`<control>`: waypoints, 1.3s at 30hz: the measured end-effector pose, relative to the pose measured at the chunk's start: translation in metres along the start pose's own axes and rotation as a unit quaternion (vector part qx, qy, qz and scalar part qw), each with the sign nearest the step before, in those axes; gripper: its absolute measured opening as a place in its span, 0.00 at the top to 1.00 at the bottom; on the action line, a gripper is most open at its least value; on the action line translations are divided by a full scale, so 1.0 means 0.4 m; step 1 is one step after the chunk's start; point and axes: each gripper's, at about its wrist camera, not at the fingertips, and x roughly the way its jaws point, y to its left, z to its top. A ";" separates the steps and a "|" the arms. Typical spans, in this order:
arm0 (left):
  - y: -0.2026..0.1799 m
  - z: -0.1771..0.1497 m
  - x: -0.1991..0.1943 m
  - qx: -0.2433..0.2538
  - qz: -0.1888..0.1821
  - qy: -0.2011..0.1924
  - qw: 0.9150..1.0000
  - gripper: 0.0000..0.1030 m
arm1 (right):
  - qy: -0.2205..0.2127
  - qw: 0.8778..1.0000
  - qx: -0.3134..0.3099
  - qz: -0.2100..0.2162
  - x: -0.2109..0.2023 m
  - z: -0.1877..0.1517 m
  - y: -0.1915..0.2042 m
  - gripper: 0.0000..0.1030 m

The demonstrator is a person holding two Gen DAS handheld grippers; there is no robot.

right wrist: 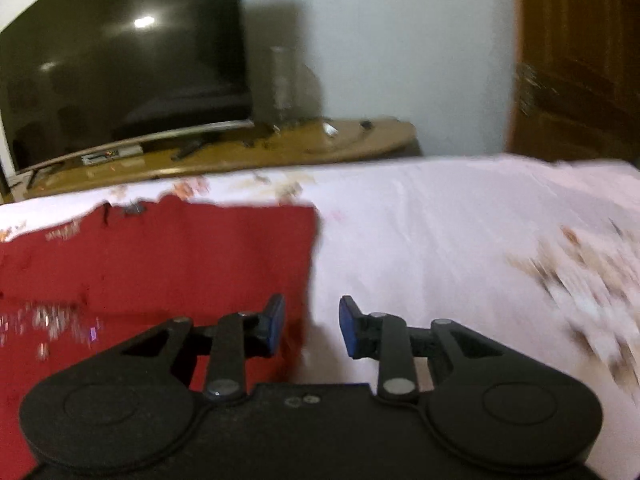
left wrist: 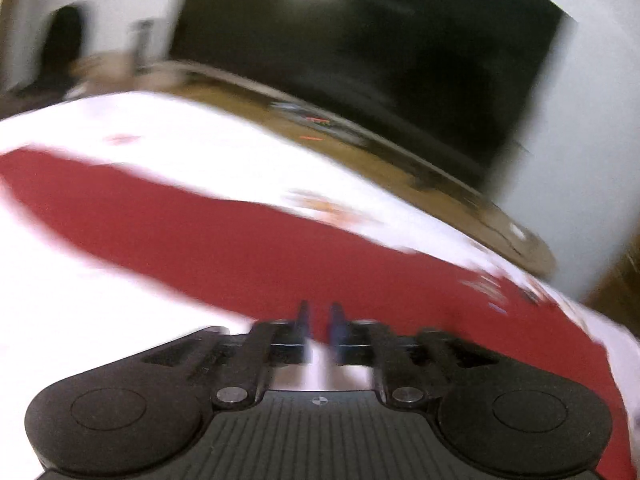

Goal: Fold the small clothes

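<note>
A red garment [right wrist: 160, 264] lies flat on a white flowered bedsheet [right wrist: 440, 240], its right edge straight and running toward me. My right gripper [right wrist: 312, 322] hovers over that edge, open, its blue pads [right wrist: 276, 320] apart with nothing pressed between them. In the blurred left wrist view the red garment [left wrist: 240, 248] stretches as a band across the sheet [left wrist: 100, 300]. My left gripper [left wrist: 319, 320] is over the garment's near edge, its fingers a narrow gap apart, and cloth and sheet show through the gap; nothing is gripped.
Beyond the bed stands a large dark television [right wrist: 120, 72] on a low wooden stand [right wrist: 280, 148] with small items and a remote. A brown wooden door [right wrist: 580, 60] is at the far right. The same television [left wrist: 380, 60] fills the upper left wrist view.
</note>
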 end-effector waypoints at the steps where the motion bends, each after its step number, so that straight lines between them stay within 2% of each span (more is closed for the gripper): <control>1: 0.074 0.014 -0.021 -0.032 0.029 -0.015 0.999 0.19 | 0.008 1.000 0.012 -0.008 -0.017 -0.017 -0.011 0.71; 4: 0.251 0.053 -0.059 -0.099 0.063 -0.034 0.993 0.18 | 0.028 0.998 0.041 -0.036 -0.064 -0.061 -0.029 0.71; 7: 0.392 0.084 -0.075 -0.173 0.043 -0.058 0.982 0.19 | 0.039 0.996 0.066 -0.050 -0.091 -0.084 -0.026 0.71; 8: 0.421 0.092 -0.074 -0.188 0.042 -0.063 0.979 0.22 | 0.039 0.995 0.070 -0.053 -0.098 -0.085 -0.020 0.71; 10: 0.483 0.117 -0.056 -0.216 0.035 -0.064 0.974 0.35 | 0.039 0.995 0.072 -0.060 -0.107 -0.083 0.000 0.71; 13: 0.537 0.144 -0.015 -0.239 0.027 -0.057 0.969 0.46 | 0.036 0.995 0.074 -0.061 -0.122 -0.068 0.026 0.71; 17: 0.555 0.155 0.027 -0.248 0.015 -0.055 0.967 0.46 | 0.026 0.996 0.060 -0.060 -0.140 -0.049 0.070 0.70; 20: 0.552 0.168 0.059 -0.232 0.019 -0.054 0.971 0.47 | 0.024 0.996 0.054 -0.060 -0.153 -0.043 0.089 0.70; 21: 0.544 0.168 0.056 -0.223 0.025 -0.053 0.973 0.53 | 0.025 0.996 0.053 -0.061 -0.154 -0.041 0.093 0.70; 24: 0.556 0.202 0.088 -0.200 0.077 -0.041 0.976 0.93 | 0.027 0.996 0.053 -0.061 -0.156 -0.038 0.104 0.70; 26: 0.579 0.201 0.081 -0.221 0.061 -0.044 0.972 0.95 | 0.025 0.997 0.050 -0.059 -0.162 -0.032 0.110 0.70; 29: 0.533 0.211 0.049 -0.196 0.058 -0.053 0.977 0.96 | 0.017 0.997 0.044 -0.055 -0.177 -0.021 0.119 0.70; 32: 0.435 0.230 0.015 -0.156 0.011 -0.078 0.985 0.96 | 0.011 0.998 0.047 -0.050 -0.183 -0.013 0.107 0.69; 35: 0.272 0.256 0.007 -0.106 -0.047 -0.091 0.989 0.96 | 0.009 0.998 0.054 -0.043 -0.180 -0.018 0.093 0.69; 39: 0.024 0.245 0.041 -0.049 -0.121 -0.069 0.989 0.96 | 0.014 0.997 0.072 -0.028 -0.171 -0.032 0.072 0.69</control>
